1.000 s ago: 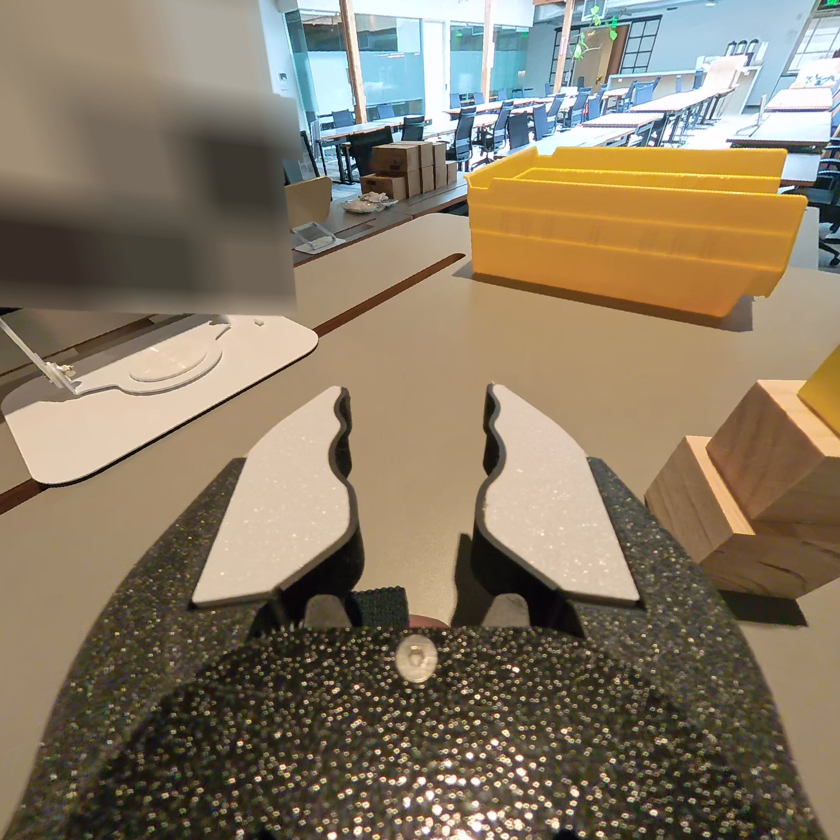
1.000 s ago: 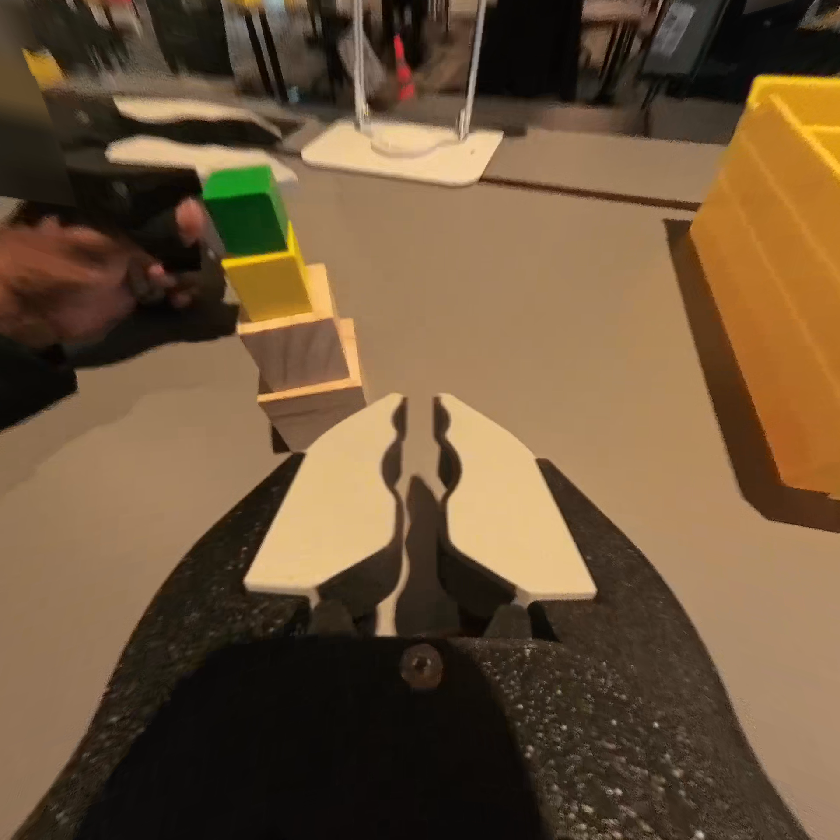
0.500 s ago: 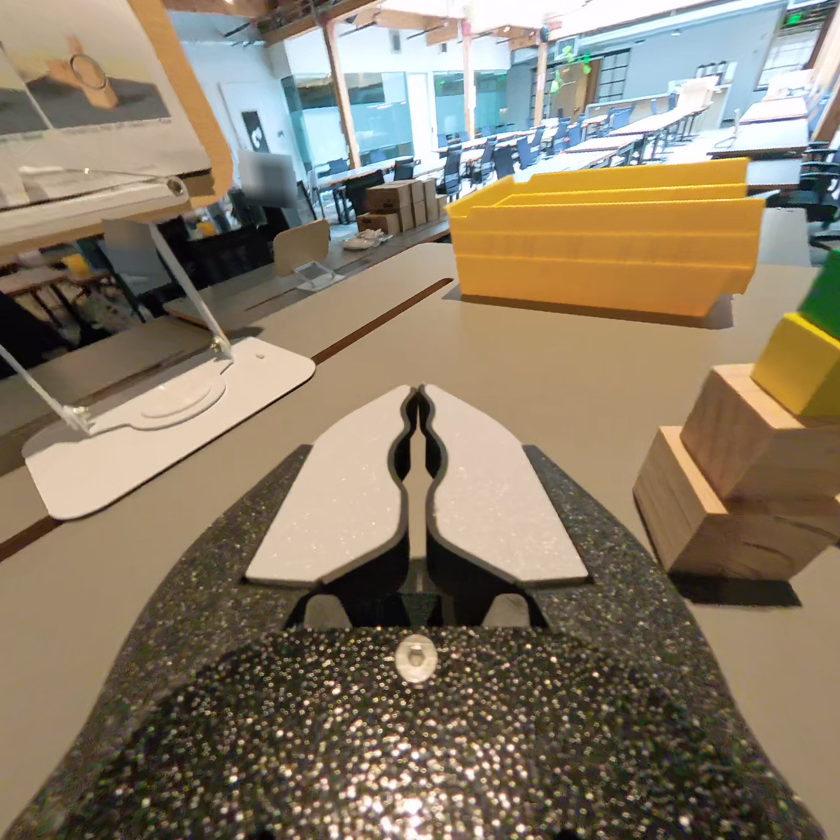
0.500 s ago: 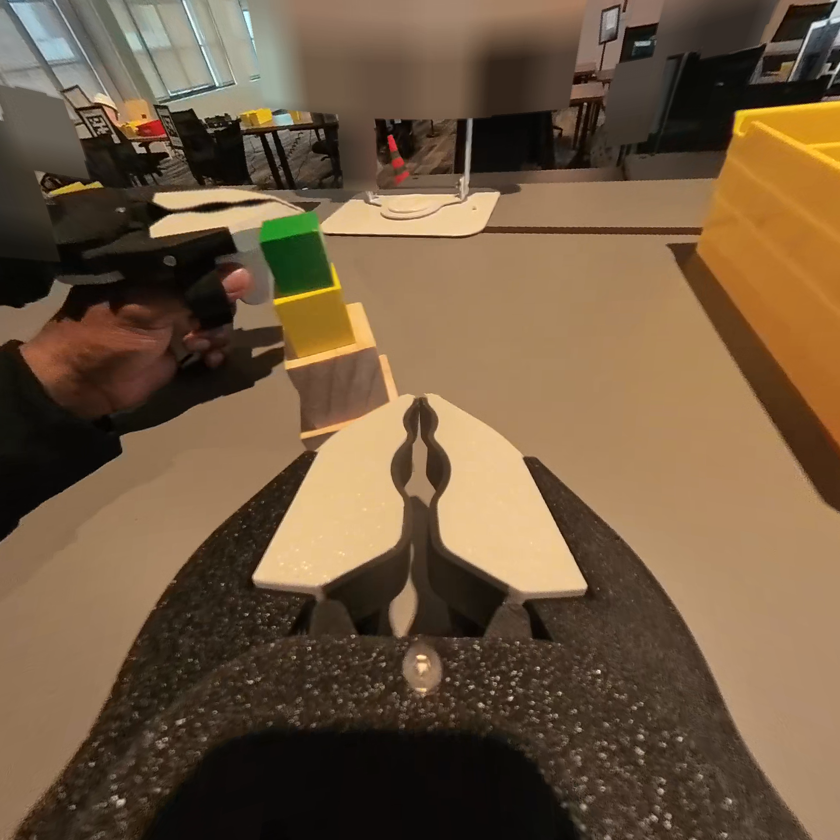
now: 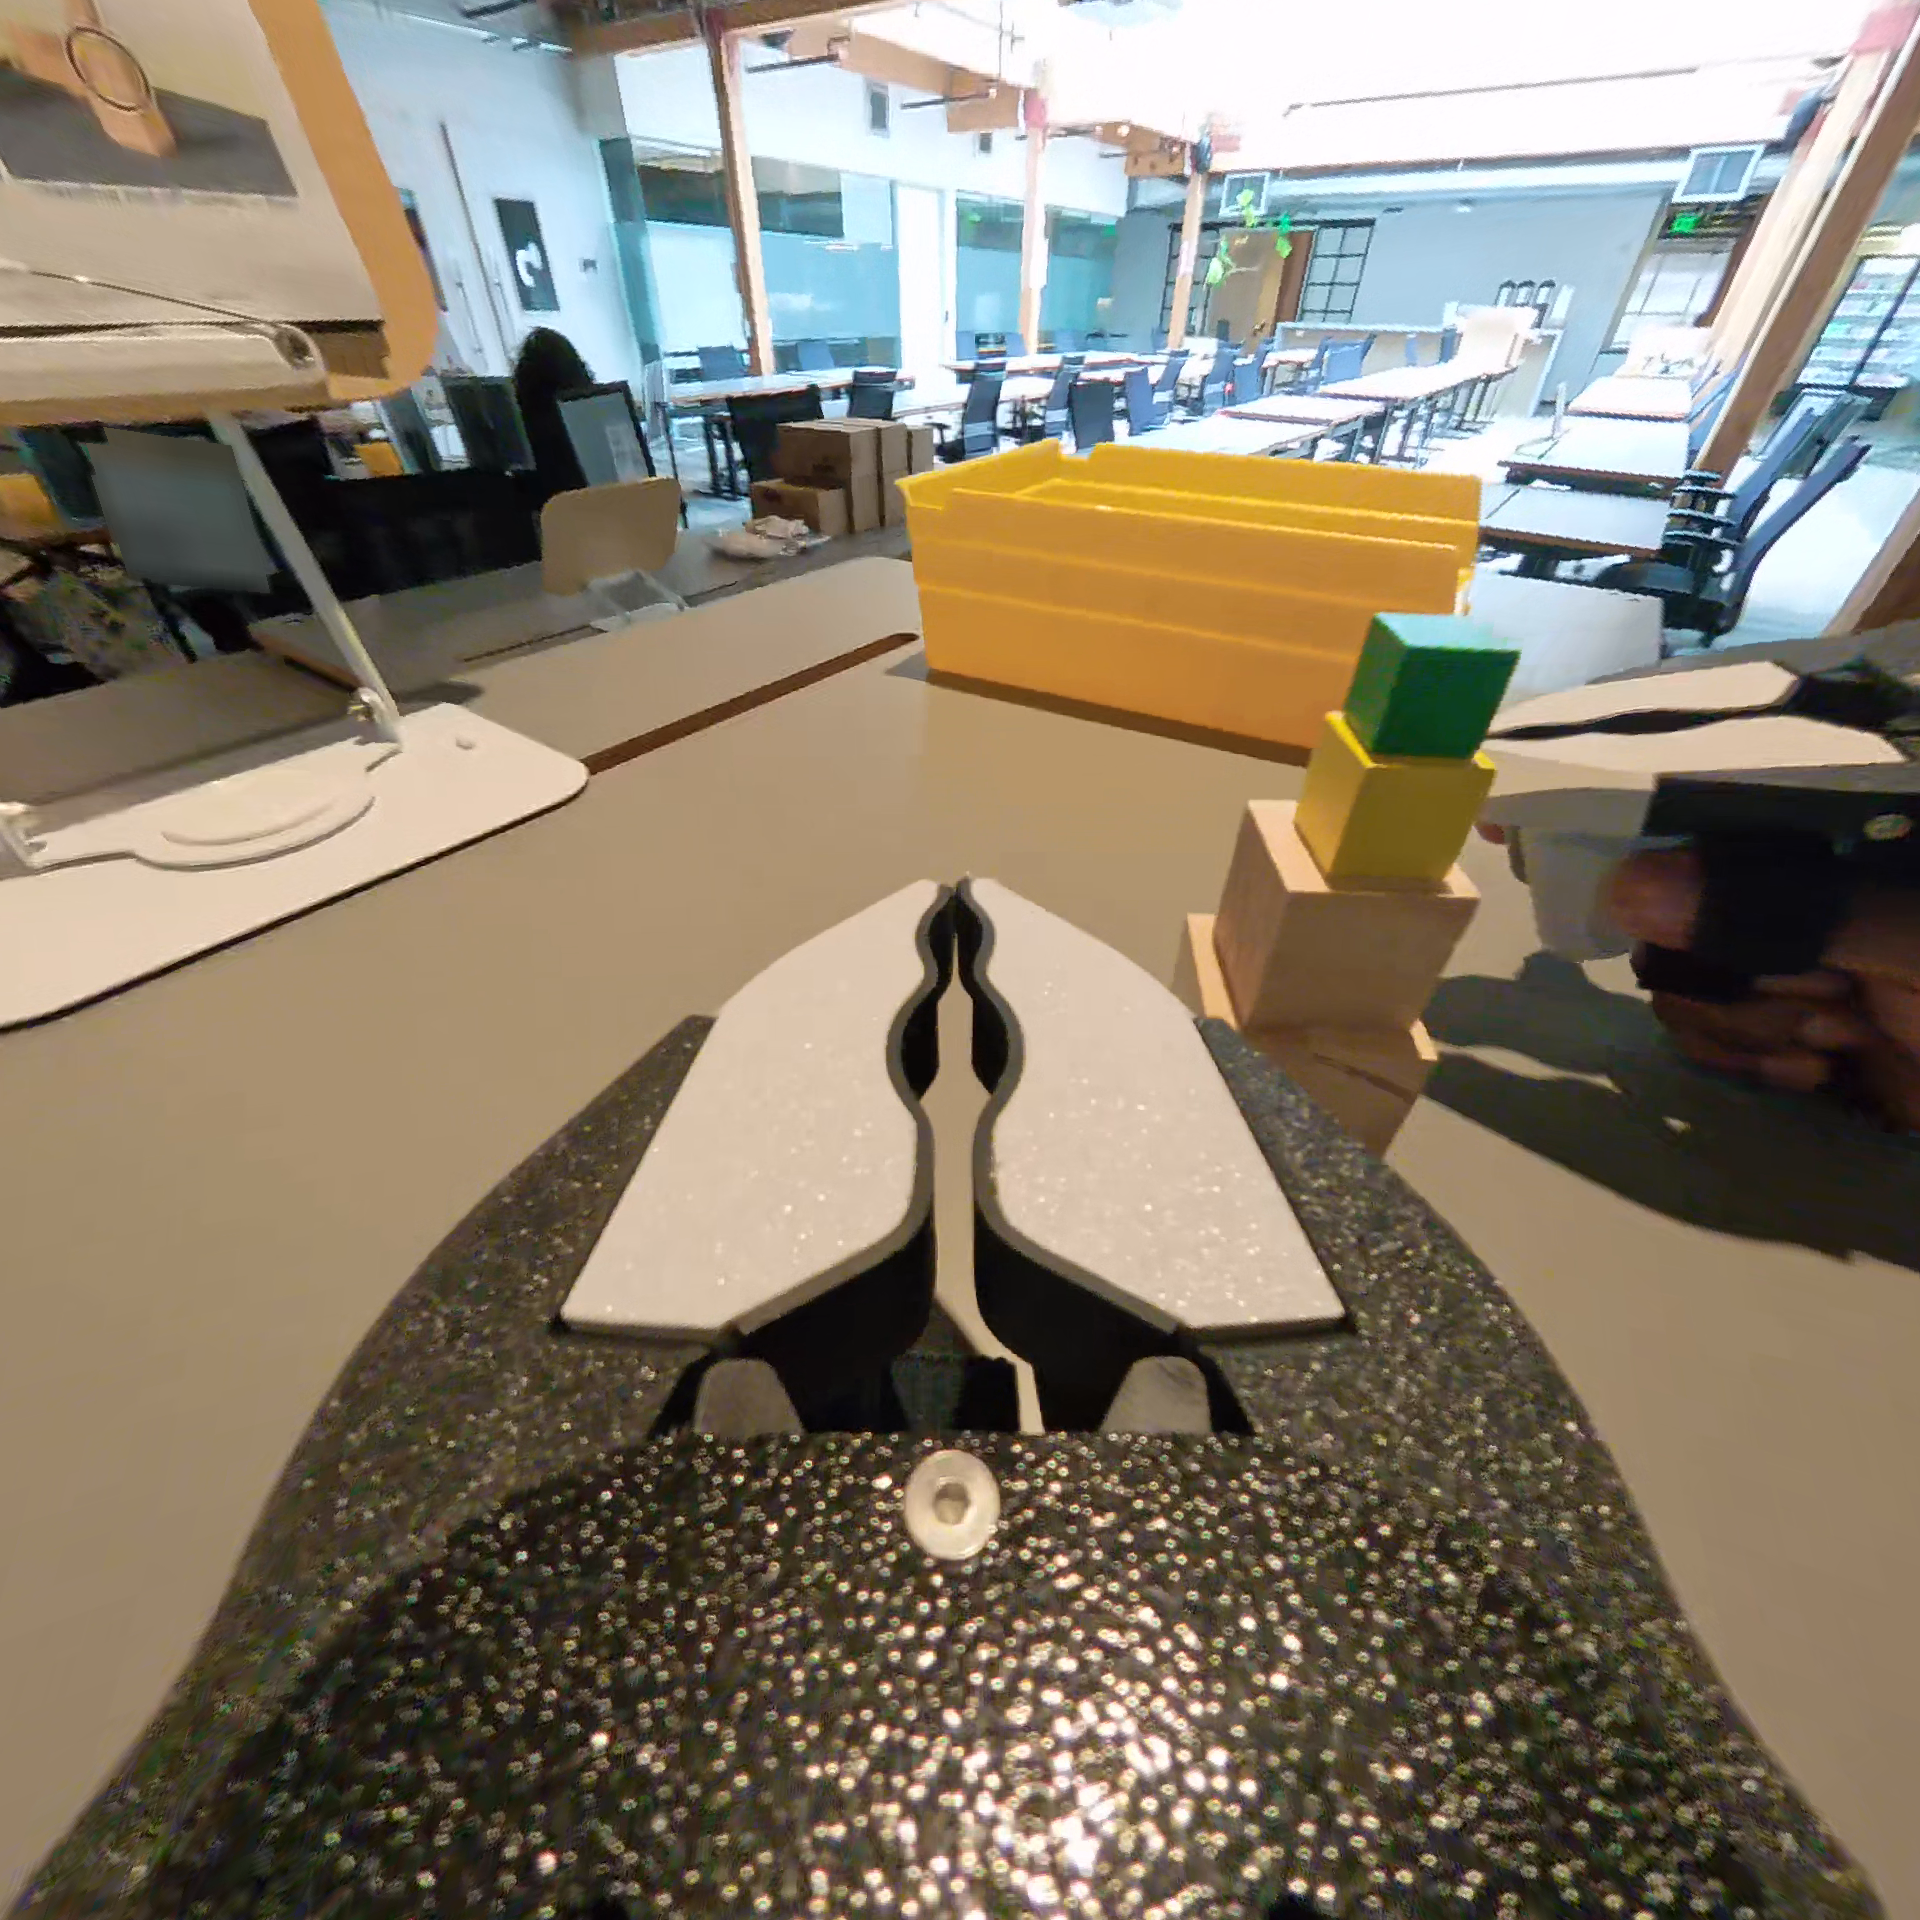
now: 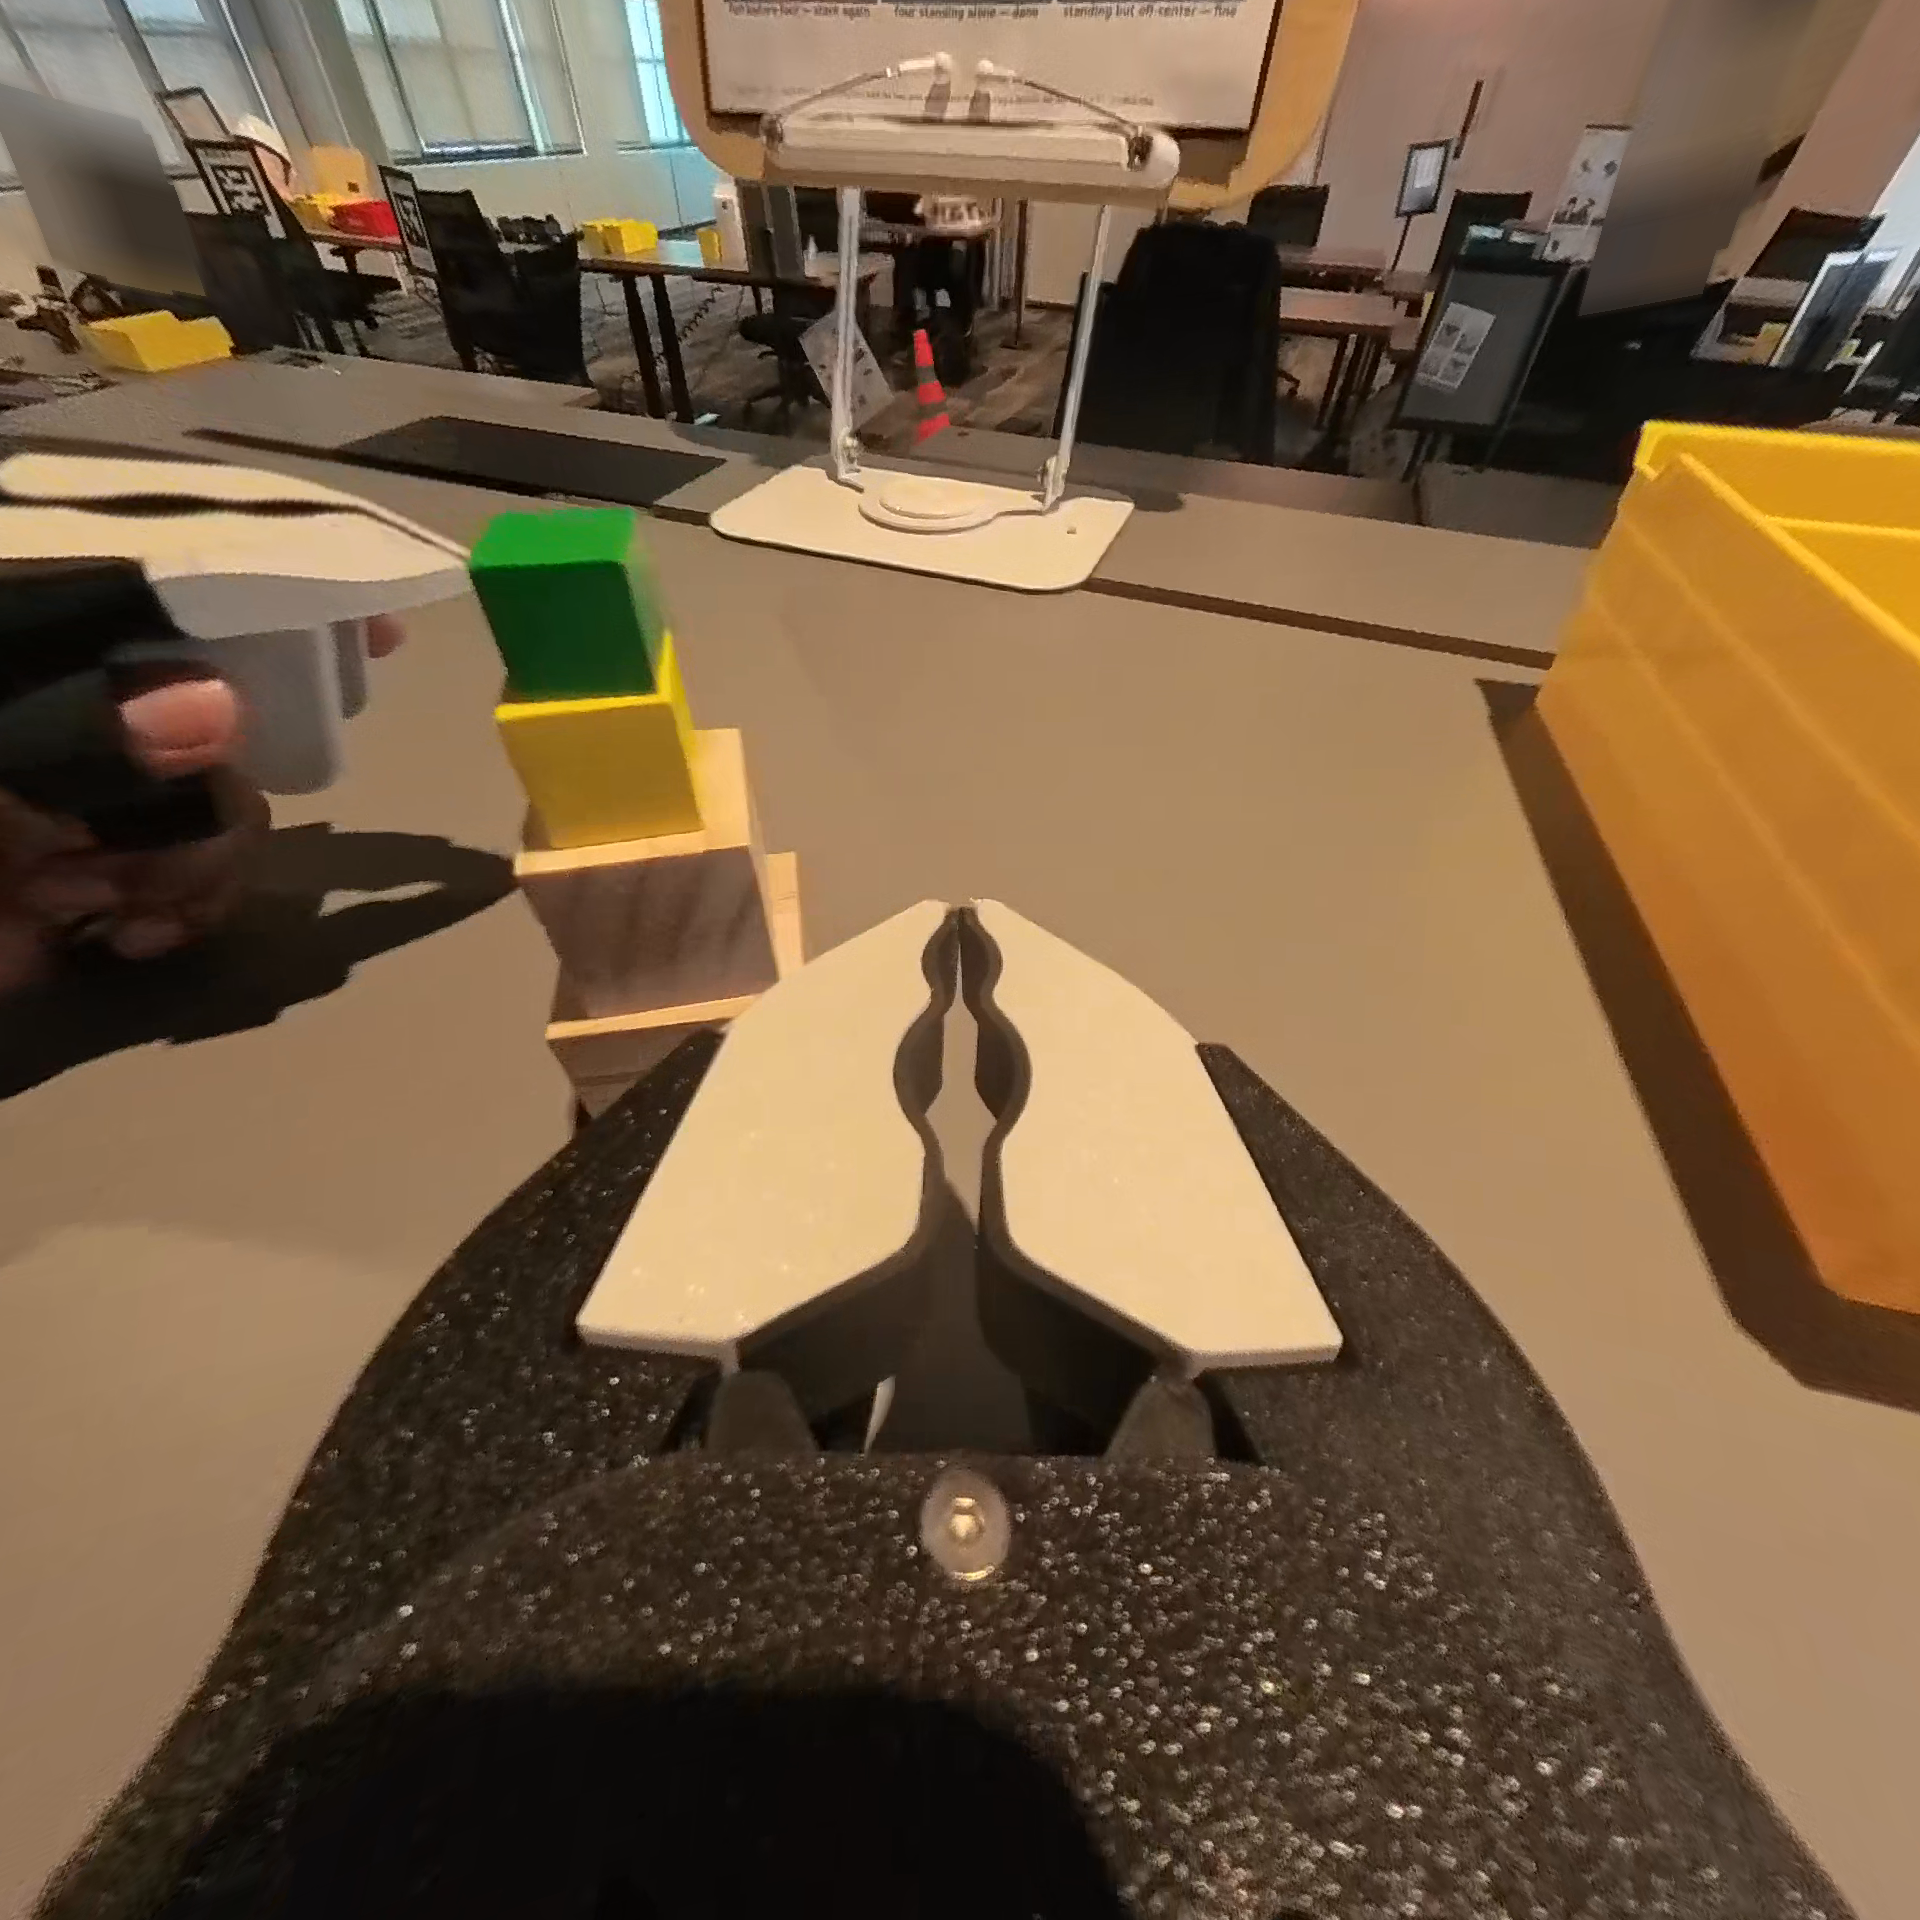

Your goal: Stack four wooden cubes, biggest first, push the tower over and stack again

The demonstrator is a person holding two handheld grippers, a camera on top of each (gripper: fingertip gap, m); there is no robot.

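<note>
A tower of four cubes stands on the grey table. From the bottom: a large plain wooden cube (image 5: 1311, 1075), a smaller wooden cube (image 5: 1340, 940), a yellow cube (image 5: 1387, 805) and a green cube (image 5: 1439, 686). The right wrist view shows them too: green (image 6: 566, 603), yellow (image 6: 603, 764), wood (image 6: 655, 925), base (image 6: 665, 1044). My left gripper (image 5: 956, 888) is shut and empty, left of the tower. My right gripper (image 6: 961, 912) is shut and empty, on the tower's other side. Each gripper's tip shows close beside the top cubes in the other view, right (image 5: 1496, 743) and left (image 6: 457, 551); whether they touch the cubes cannot be told.
Stacked yellow bins (image 5: 1195, 613) stand at the table's far side, on the right in the right wrist view (image 6: 1766, 831). A white stand with a flat base (image 5: 260, 831) sits at the table's edge and also shows in the right wrist view (image 6: 925, 530). An office with desks and chairs lies beyond. Some 15 cm of space lies between my two pairs of fingers.
My left gripper went from open to shut. Both grippers have shifted so the tower sits fuller in view, with each tip now near the top cubes. The tower stands unchanged.
</note>
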